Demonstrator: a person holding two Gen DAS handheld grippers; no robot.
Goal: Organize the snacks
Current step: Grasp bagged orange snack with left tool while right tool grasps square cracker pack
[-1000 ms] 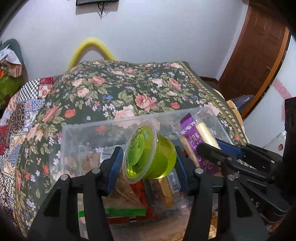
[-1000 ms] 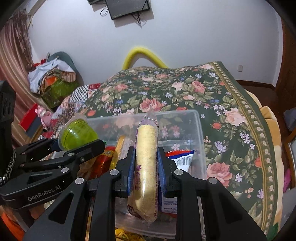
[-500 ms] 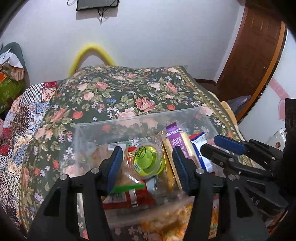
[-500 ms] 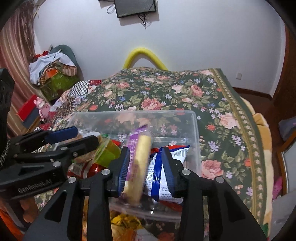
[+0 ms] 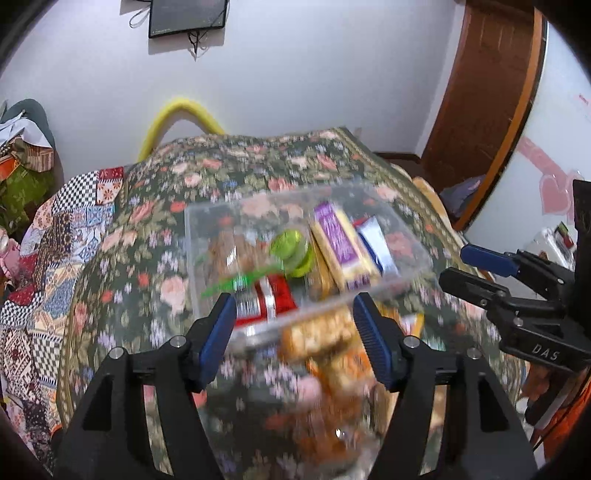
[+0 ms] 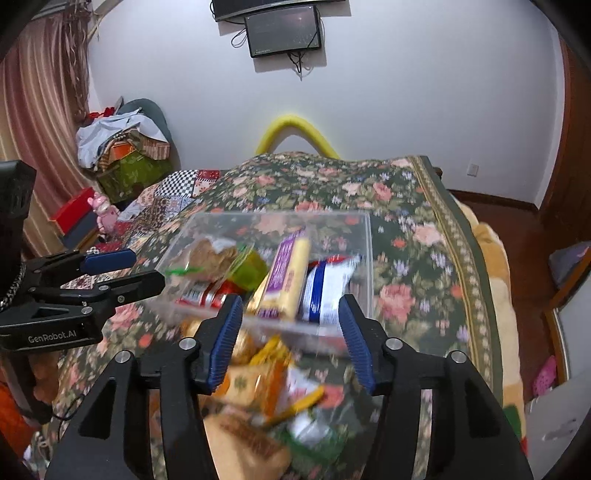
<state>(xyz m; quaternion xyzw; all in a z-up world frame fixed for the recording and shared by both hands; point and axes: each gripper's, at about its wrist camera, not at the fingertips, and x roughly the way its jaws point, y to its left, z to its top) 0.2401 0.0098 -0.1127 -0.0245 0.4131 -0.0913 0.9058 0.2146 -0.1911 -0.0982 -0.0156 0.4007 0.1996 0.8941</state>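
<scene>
Beyond your opening, empty jaws: clear bin (image 5: pixel 413 254) holding jelly cup (image 5: pixel 291 251). Beneath them: loose snacks (image 6: pixel 258 384). Settle over one packet before closing.

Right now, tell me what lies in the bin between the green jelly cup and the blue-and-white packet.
The long yellow snack in a purple wrapper lies between the green jelly cup and the blue-and-white packet inside the clear bin; the right wrist view shows it.

Floral bedspread (image 6: pixel 413 229), wall-mounted screen (image 6: pixel 284 33)
</scene>
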